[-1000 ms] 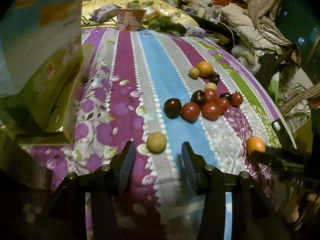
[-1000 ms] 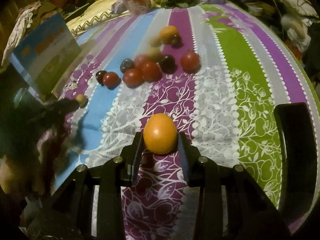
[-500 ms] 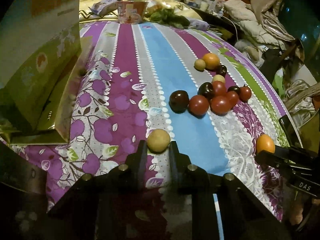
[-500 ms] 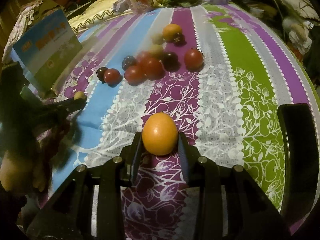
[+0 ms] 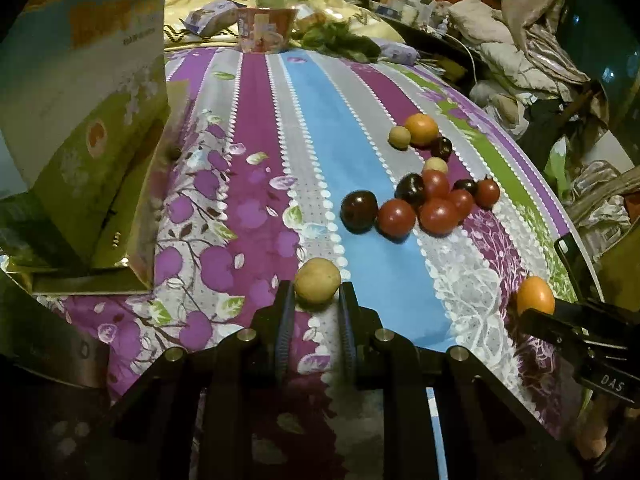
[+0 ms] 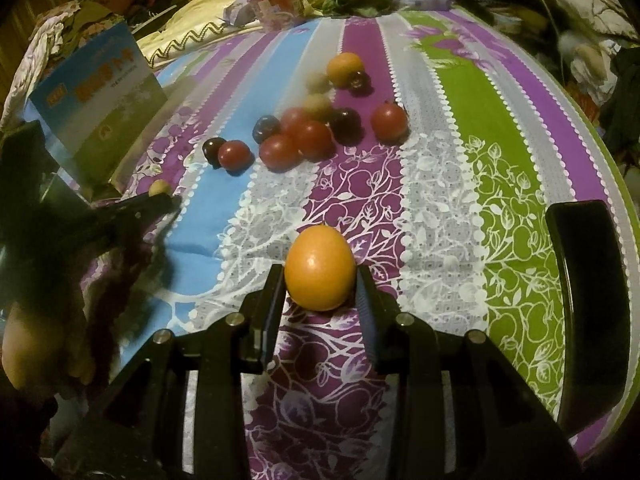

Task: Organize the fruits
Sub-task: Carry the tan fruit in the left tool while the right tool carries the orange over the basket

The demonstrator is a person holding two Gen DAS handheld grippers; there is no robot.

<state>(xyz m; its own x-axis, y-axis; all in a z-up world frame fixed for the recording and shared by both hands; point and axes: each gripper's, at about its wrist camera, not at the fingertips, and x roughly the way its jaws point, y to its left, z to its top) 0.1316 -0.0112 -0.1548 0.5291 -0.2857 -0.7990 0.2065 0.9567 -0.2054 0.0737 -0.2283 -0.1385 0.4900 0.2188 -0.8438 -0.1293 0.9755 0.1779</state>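
— As both tools are clamped, shall I start with what sits nearest them?
— Yes. State each grip.
— The left gripper pinches a small yellowish fruit between its two pads, low over the striped bedspread. Its fingers press on either side of the fruit. The right gripper pinches an orange fruit in the same manner, over a purple patterned stripe.
— Position of one against the other?
— From the left camera, the right gripper and its orange fruit show at the lower right edge. From the right camera, the left gripper shows at the far left with the yellowish fruit at its tip.
— What lies beyond?
— A loose cluster of red and dark fruits rests on the bedspread, several touching. Further back lie a second orange, a pale round fruit just beside it and a dark one on its other side.
— To the left?
— An open printed carton stands on the bedspread's left side, its flap raised.
— Farthest?
— A printed cup, leafy greens and wrapped packets at the head of the bed. Heaped cloth lies to the right.
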